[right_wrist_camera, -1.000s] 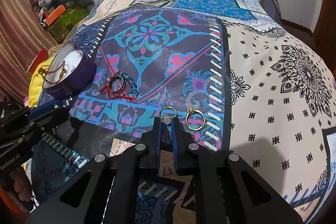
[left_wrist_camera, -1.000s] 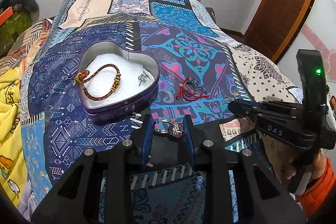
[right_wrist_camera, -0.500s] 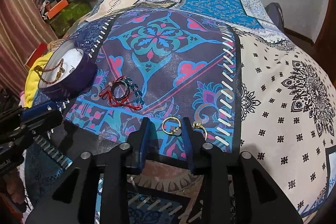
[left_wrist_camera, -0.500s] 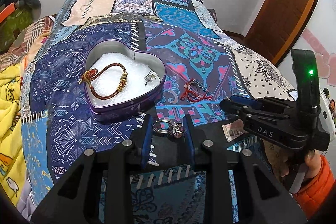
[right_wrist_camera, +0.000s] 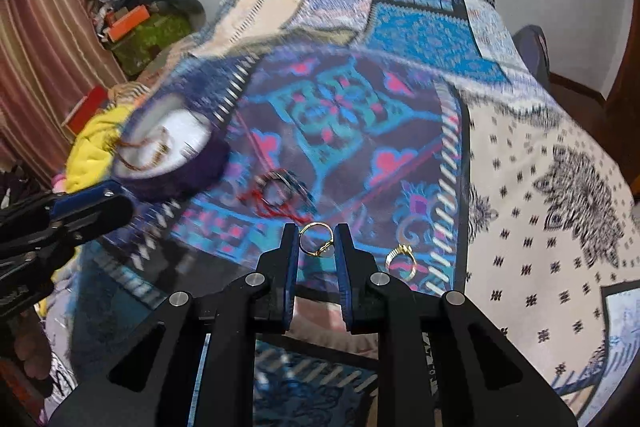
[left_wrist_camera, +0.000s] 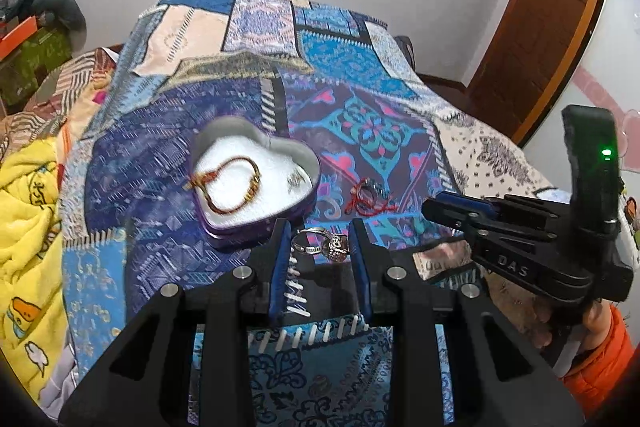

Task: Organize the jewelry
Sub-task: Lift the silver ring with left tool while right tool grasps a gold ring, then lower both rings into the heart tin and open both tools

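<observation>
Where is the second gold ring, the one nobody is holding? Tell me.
In the right wrist view, the loose gold ring lies on the bedspread just right of the right gripper, which grips another gold ring.

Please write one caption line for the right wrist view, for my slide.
Right tool grips a gold ring above the patterned bedspread; a second gold ring lies beside it.

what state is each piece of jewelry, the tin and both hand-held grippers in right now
left hand-held gripper: shut on silver ring
silver ring: held, off the bedspread
right hand-held gripper: shut on gold ring
gold ring: held between the pads
second gold ring: loose on the bedspread
red cord bracelet: lying beside the tin
heart tin: open, braided bracelet inside
</observation>
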